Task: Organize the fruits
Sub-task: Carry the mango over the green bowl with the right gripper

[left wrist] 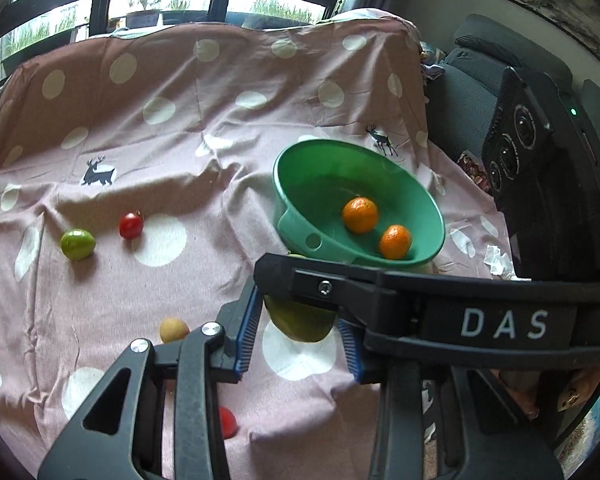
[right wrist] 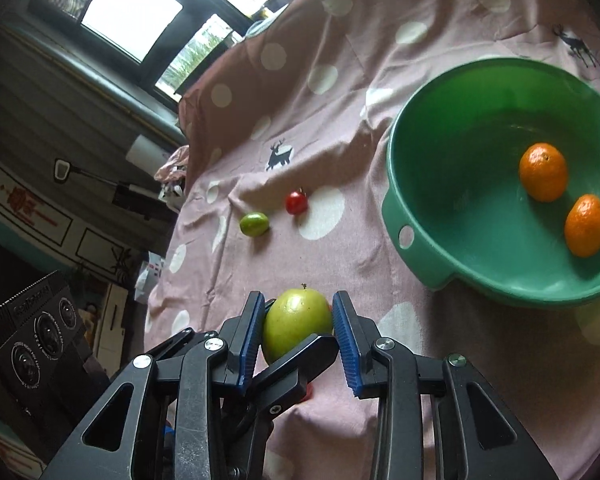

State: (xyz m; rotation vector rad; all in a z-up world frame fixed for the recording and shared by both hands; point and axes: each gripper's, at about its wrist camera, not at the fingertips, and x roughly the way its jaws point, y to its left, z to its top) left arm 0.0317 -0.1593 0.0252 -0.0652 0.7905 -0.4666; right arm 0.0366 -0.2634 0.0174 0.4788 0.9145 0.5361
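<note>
Dotted cloth lies open left of the basin; both claws, left claw and right claw, clench one green apple.

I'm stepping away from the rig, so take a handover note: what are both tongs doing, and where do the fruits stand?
Left tongs: shut on the large green apple.
Right tongs: shut on that same apple, crossing the left pair.
Done: two oranges lie in the green plastic bowl.
Left: the apple, plus a small green fruit, small red fruit, small tan fruit and a half-hidden red fruit, all loose on the dotted pink cloth.
</note>
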